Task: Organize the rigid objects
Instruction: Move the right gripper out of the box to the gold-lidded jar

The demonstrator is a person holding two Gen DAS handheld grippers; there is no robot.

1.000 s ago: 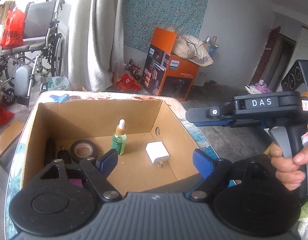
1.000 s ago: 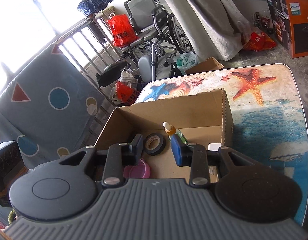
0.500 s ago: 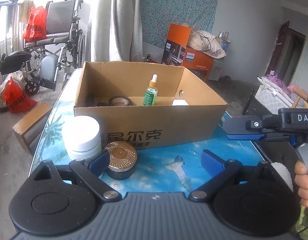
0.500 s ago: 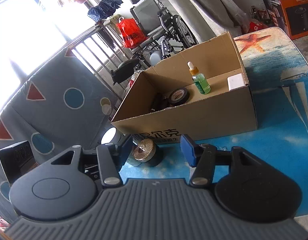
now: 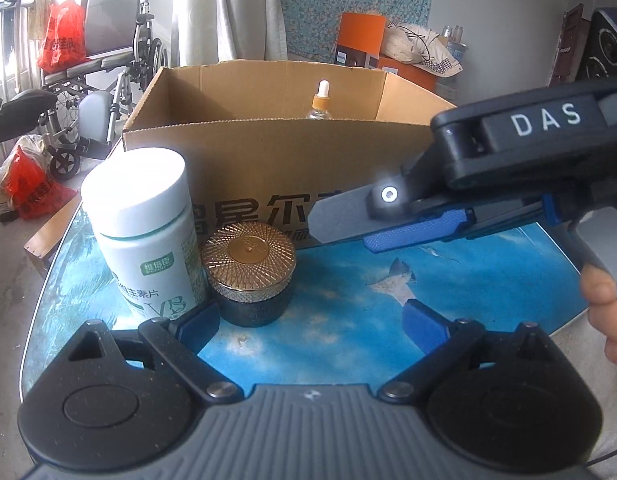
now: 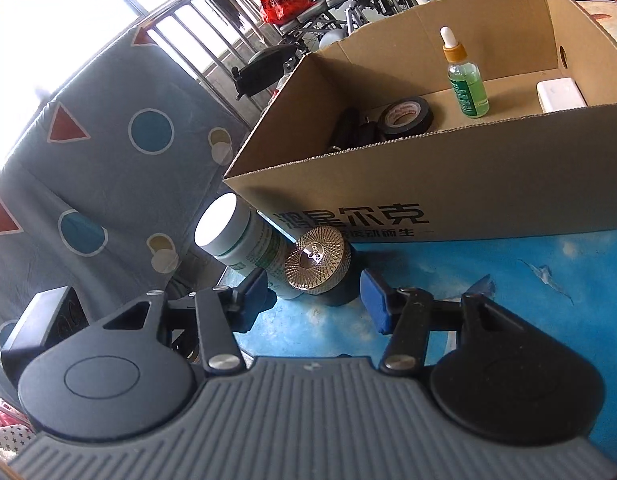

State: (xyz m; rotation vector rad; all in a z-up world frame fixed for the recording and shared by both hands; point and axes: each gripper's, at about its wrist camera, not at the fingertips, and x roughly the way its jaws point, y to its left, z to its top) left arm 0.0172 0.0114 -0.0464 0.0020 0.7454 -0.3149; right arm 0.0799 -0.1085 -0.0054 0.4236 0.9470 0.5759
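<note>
Readable text first: "DAS" in white on the black body of the right gripper [image 5: 418, 232], seen side-on from the left cam; large black Chinese characters across the front wall of the cardboard box [image 6: 488, 184], incl. 尔克; green logo plus "VB" and Chinese print on the white bottle [image 5: 144, 232]. Red bag [image 5: 62, 36] by the wheelchair [image 5: 108, 52] carries print, too blurred to read.

Surroundings: blue ocean-print tabletop [image 5: 468, 276] with a shark figure; orange carton [image 5: 362, 38] and floral wall cloth behind the box; grey fabric w/ circles and triangles [image 6: 108, 128] at left in the right cam. Right gripper crosses the left cam's view and hides part of the box lettering. A hand [image 5: 606, 316] grips its handle at the frame edge.

Task items: white bottle, white lid, upright on the table just in front of the box's left corner. Jar [image 6: 318, 266], dark body w/ gold ribbed lid, touching or just beside the bottle, on its right. Inside the box: dropper bottle [image 6: 466, 80], green liquid, orange collar, white bulb, upright; black tape roll [image 6: 406, 116] lying near it; white block [image 6: 560, 96], prob. a charger; dark items at left, unclear.

Left gripper [image 5: 310, 322]: jaws wide apart, empty, left finger just beside bottle base and jar. Right gripper [image 6: 314, 298] in its own cam: jaws apart, jar sitting just ahead between the blue pads, not clamped.
</note>
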